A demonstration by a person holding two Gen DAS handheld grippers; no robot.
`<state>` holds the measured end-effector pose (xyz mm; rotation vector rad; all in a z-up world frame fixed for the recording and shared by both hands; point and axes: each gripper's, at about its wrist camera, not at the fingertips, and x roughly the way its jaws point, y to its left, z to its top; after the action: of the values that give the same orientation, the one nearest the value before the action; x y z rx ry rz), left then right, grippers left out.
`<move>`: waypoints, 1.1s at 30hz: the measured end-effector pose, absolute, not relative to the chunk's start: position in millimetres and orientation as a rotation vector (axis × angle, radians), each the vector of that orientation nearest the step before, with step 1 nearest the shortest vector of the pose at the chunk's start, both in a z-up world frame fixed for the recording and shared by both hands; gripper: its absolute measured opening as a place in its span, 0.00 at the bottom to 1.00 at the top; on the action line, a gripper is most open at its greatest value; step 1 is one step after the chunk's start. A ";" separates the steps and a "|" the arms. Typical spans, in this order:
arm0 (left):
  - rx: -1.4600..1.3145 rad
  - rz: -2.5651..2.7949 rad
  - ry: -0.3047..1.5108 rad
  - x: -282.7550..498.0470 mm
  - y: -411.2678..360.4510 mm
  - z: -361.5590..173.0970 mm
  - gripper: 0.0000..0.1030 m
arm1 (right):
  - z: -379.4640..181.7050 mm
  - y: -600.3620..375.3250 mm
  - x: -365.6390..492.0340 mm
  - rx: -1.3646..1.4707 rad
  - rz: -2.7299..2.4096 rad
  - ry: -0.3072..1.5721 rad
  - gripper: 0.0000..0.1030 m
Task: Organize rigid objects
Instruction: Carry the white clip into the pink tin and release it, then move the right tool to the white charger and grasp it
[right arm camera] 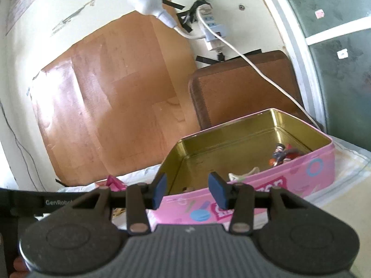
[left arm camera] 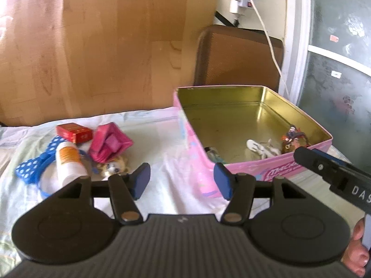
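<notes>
My left tool (left arm camera: 182, 180) and right tool (right arm camera: 187, 191) both stand apart, gripping nothing. The pink tin (left arm camera: 266, 166) is my landmark: inside it lie 3 small items. Left of the tin, on the sheet (left arm camera: 162, 143), sit a red box (left arm camera: 74, 132), white bottle (left arm camera: 68, 162) and pink pouch (left arm camera: 109, 143).

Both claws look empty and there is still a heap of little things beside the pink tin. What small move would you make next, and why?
Probably swing the left claw toward the pile on the sheet, perhaps to the white bottle nearest it. Its pads stand apart with nothing between them, the pink tin already holds a few bits, and the red box and pink piece still lie outside.
</notes>
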<state>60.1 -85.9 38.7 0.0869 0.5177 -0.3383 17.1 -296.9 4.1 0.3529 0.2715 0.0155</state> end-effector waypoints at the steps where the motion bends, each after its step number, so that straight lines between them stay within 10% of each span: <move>1: 0.087 -0.332 0.514 58.5 -81.8 38.1 0.61 | 4.8 -293.0 16.7 0.343 0.018 0.273 0.40; 24: -0.073 -0.069 0.579 78.5 63.0 -10.4 0.61 | -11.9 -188.4 39.2 0.142 0.183 0.411 0.44; 33: -0.281 -0.114 0.628 85.0 109.7 -23.5 0.61 | -29.1 -124.6 106.7 -0.026 0.345 0.540 0.61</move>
<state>85.0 109.7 -23.5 -0.2814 0.6280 -0.1140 106.7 -124.6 -29.1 -0.0257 0.5405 0.3451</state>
